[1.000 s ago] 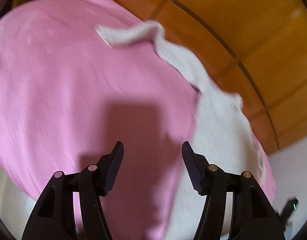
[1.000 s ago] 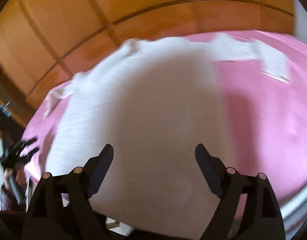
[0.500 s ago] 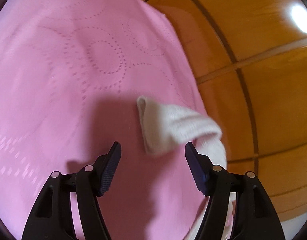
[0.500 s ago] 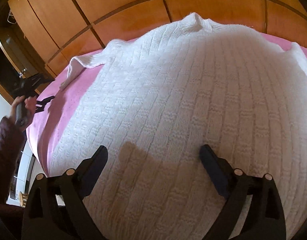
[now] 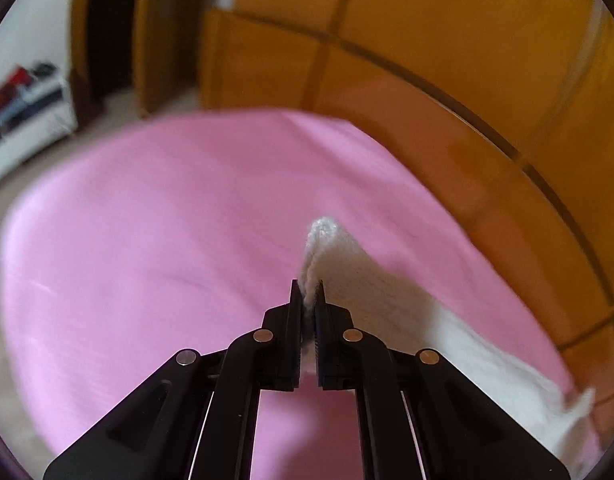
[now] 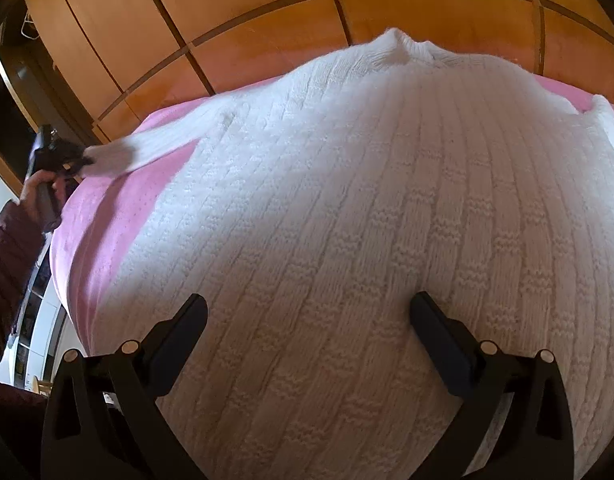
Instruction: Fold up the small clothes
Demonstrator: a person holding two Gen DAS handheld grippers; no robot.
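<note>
White sweater [image 6: 347, 220] sleeve [image 5: 347, 272] in L gripper [image 5: 307, 300].

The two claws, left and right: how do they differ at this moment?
The left claw is pinched shut on the cuff of the sweater's sleeve; the right claw is wide open, gripping nothing. The left holds its cloth above the pink sheet; the right hovers over the sweater body. Both are black and two-fingered.

One white knitted sweater [image 6: 347, 208], one pink bedcover [image 5: 147, 248], two claws: left claw [image 5: 307, 294], right claw [image 6: 307, 320].
</note>
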